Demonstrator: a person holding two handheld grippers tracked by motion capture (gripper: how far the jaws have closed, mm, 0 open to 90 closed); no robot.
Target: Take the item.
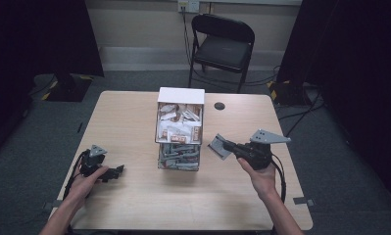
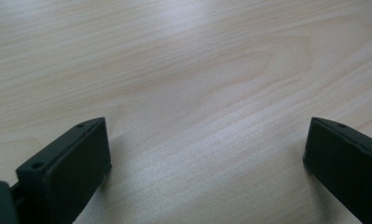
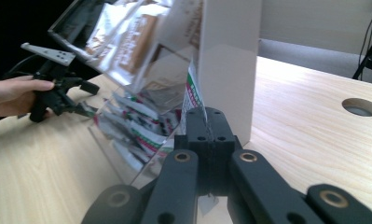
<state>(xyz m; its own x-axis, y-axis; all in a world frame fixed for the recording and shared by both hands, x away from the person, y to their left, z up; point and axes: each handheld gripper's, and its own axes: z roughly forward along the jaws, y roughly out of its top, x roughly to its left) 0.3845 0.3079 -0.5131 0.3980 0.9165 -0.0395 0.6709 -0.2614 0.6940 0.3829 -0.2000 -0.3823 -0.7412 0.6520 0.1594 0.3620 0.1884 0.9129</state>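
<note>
Two hand-held grippers work over the counter (image 1: 134,196). Right hand-held gripper (image 3: 205,122) has its jaws pressed together on a small packet (image 3: 191,95), just beside the tiered display box (image 1: 180,128) ahead of it. Left hand-held gripper (image 2: 207,163) rests low on the counter, jaws spread, well apart from the box.

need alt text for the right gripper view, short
The right gripper, shut on a small green-and-white packet, is close beside a clear tiered rack full of packets on a wooden table. At far left a hand holds the left gripper.
</note>
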